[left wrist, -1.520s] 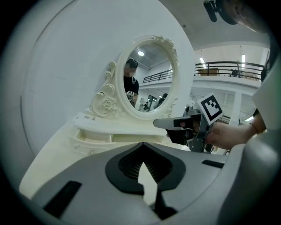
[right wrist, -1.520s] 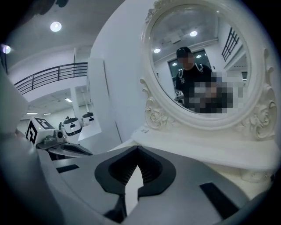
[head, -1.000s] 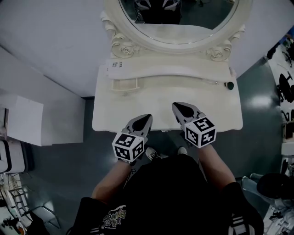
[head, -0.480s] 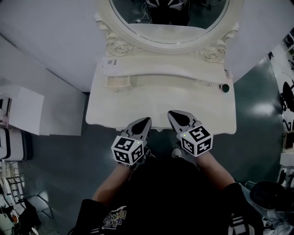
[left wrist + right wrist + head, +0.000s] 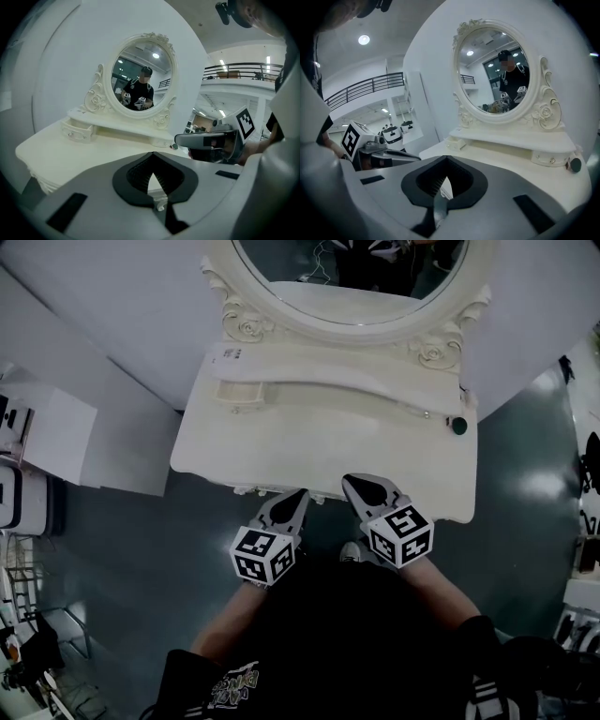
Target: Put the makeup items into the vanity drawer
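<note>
Mirror [image 5: 356, 277] top cut off; dark obj [image 5: 458, 426] too small to ID.

Staged furniture set inside a large indoor hall, not a home. A cream vanity table [image 5: 281, 442] with a carved oval mirror [image 5: 154, 65] stands against a plain white partition wall [image 5: 112, 324] on a polished grey-green floor [image 5: 131, 549]. Past the partition's edge, an upper gallery with a dark railing [image 5: 243, 70] and round ceiling lights [image 5: 364, 40] indicate a high, open workspace. A white cabinet [image 5: 66, 442] stands beside the partition.
</note>
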`<state>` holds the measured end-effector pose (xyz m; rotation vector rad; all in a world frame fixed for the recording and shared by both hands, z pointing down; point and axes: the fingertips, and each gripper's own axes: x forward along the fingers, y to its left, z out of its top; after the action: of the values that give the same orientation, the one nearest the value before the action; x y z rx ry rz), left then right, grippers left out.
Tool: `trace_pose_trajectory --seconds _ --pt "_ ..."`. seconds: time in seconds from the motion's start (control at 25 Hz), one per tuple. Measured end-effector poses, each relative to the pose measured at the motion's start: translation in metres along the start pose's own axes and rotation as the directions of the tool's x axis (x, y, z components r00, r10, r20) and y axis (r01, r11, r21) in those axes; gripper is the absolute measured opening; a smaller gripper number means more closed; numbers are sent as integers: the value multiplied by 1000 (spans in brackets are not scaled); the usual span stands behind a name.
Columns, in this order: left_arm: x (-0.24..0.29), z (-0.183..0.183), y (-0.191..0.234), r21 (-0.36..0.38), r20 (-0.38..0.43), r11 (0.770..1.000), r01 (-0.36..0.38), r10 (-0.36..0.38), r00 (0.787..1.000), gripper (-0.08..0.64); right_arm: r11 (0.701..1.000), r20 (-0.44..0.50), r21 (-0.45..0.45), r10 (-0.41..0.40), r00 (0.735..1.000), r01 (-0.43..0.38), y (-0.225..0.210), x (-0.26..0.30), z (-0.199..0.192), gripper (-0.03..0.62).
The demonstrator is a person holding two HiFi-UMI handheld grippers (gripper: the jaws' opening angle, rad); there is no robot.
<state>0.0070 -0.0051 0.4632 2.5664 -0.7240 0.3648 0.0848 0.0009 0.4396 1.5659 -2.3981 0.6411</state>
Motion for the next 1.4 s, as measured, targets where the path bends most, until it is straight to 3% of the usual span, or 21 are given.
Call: trace_pose_trajectory --seconds 0.4,1.4 --pt "6 -7 -39 -9 38 999 -36 36 999 0 995 -26 -60 81 996 -82 6 -28 -11 29" --pt "8 -22 -82 36 23 999 -40 39 999 0 991 -3 -42 125 992 -125 8 -68 -36 29"
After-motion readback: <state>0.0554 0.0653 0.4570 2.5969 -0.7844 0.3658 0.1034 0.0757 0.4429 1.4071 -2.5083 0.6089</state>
